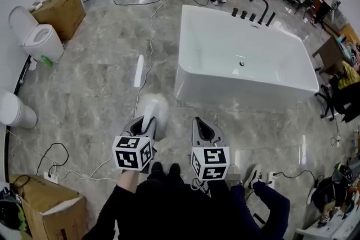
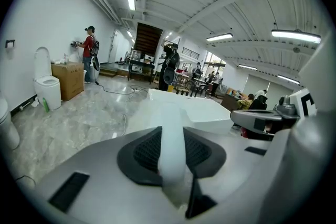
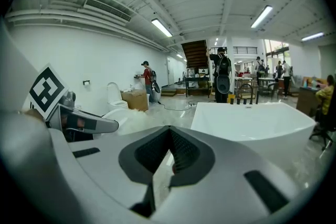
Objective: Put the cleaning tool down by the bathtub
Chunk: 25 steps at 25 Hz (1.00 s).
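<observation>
While the person stands on the shiny gray floor [image 1: 101, 81], both grippers point out ahead over it. The big white bathtub [image 1: 225, 93] is the biggest thing here. It sits in front of the right gripper [image 1: 202, 121], and ahead and to the right of the left gripper [image 1: 143, 121]. Black taps [image 1: 259, 8] stand on the tub's far edge, well away from both grippers.

Far off to the left of the left gripper is a brown cardboard box [image 1: 62, 8]. A white toilet [image 1: 39, 39] stands beside the box, a bit nearer. Another brown box [image 1: 48, 205] sits behind the left gripper, on its left side. A thin white cable [image 1: 149, 59] runs along the floor ahead of the left gripper.

The cleaning tool [image 1: 153, 109] is white, with a fluffy head and a smooth handle. The left gripper is squeezing that handle between its two dark pads. The fluffy head sticks out past the gripper's tips. It is near the closest left corner of the tub but does not touch it. I cannot tell if the head is resting on the floor.

The right gripper is just to the right of the left one, and they do not touch. Its jaws are pressed together at the tips, and nothing is between them.
</observation>
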Tool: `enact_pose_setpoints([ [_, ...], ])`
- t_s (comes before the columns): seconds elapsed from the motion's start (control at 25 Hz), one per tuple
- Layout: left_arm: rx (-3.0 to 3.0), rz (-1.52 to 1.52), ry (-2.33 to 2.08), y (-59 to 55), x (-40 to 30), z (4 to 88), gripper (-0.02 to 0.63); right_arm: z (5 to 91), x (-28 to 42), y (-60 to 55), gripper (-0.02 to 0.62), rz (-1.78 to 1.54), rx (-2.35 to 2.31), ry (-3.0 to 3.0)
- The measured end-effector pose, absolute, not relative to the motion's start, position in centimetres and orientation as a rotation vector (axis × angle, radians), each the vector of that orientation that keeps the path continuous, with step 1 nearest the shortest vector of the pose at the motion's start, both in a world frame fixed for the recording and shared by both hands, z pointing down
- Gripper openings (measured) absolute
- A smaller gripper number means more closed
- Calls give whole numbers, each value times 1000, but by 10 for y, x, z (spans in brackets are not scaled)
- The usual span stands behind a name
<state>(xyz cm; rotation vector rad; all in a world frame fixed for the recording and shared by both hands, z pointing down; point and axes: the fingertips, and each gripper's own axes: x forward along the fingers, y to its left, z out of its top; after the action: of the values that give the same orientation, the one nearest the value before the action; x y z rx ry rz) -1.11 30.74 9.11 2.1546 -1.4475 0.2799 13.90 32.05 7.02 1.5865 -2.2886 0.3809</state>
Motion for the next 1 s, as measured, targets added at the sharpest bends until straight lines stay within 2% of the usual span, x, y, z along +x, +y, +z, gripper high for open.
enact_pose_setpoints([
  [0.52, 2129, 297, -1544, 302, -9, 89, 98, 78, 168, 318, -1, 411, 1593, -2270],
  [1.0, 2111, 276, -1612, 278, -24, 80, 98, 77, 162, 298, -1, 394, 1561, -2285],
])
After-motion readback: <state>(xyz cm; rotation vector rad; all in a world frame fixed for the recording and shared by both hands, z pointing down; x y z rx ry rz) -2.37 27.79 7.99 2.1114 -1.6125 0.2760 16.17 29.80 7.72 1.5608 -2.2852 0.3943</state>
